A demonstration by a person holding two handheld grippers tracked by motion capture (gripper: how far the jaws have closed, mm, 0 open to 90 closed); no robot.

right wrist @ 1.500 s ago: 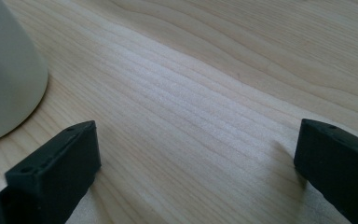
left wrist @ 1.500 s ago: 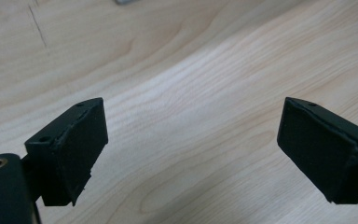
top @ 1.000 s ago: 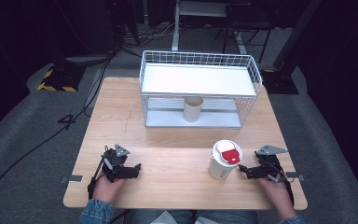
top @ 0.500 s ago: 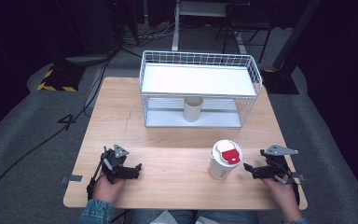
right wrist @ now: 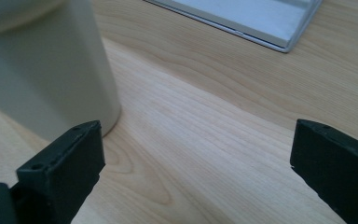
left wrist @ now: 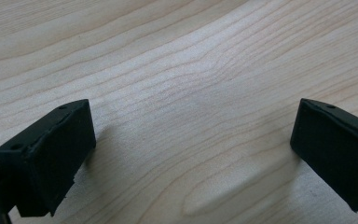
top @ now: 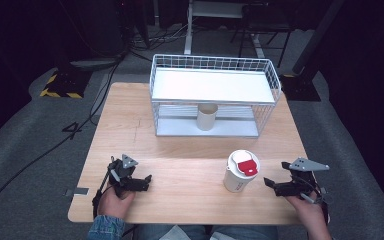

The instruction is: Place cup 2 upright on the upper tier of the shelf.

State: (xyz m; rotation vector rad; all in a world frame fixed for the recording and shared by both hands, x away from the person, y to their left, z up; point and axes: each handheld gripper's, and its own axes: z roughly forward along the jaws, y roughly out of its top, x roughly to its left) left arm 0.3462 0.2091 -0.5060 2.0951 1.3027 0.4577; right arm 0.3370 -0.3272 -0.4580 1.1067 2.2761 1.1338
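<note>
A white lidded cup [top: 240,172] with a red patch on its lid stands at the front right of the wooden table [top: 180,150]. My right gripper [top: 271,186] rests open on the table just right of the cup, apart from it, and points at it. In the right gripper view the cup's pale wall [right wrist: 42,70] rises past the left jaw, and bare wood lies in my right gripper [right wrist: 196,158]. My left gripper [top: 145,181] lies open at the front left, with only wood grain in my left gripper [left wrist: 193,140].
A white wire shelf basket [top: 215,90] stands at the back middle of the table, its base plate [right wrist: 242,16] showing in the right gripper view. A small plain paper cup [top: 206,116] stands under the shelf. Cables and stands crowd the dark floor behind.
My right gripper has drawn back to the right, a little farther from the lidded cup. The left gripper and the cups have not moved.
</note>
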